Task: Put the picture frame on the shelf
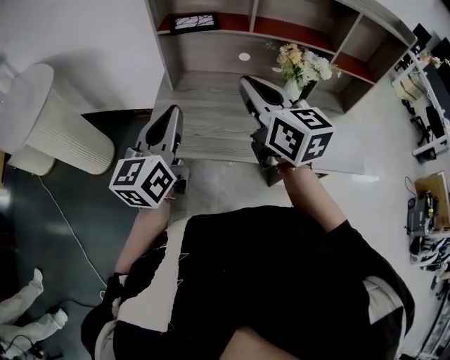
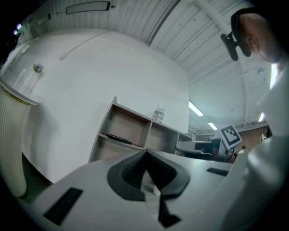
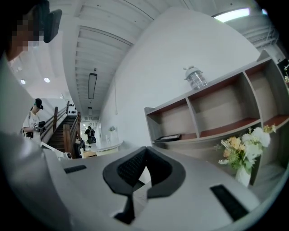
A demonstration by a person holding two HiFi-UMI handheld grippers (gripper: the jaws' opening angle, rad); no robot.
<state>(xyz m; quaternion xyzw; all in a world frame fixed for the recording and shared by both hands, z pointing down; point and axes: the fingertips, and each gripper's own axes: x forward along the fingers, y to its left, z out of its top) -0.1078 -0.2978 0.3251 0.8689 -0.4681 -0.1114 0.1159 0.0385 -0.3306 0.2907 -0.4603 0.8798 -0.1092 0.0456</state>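
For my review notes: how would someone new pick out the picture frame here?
Find the wooden shelf unit against the white wall. In its leftmost compartment, on a red board, lies the picture frame, flat and dark-bordered. The compartments beside it look empty, and the flowers stand lower on the wide ledge.

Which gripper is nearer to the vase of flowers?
Right. The right gripper sits just left of the vase of flowers in the head view; the left gripper is farther left.

The wide ledge of the shelf [image 1: 211, 119] is left bare at its middle; its right end is blocked by a flower vase [image 1: 301, 67].
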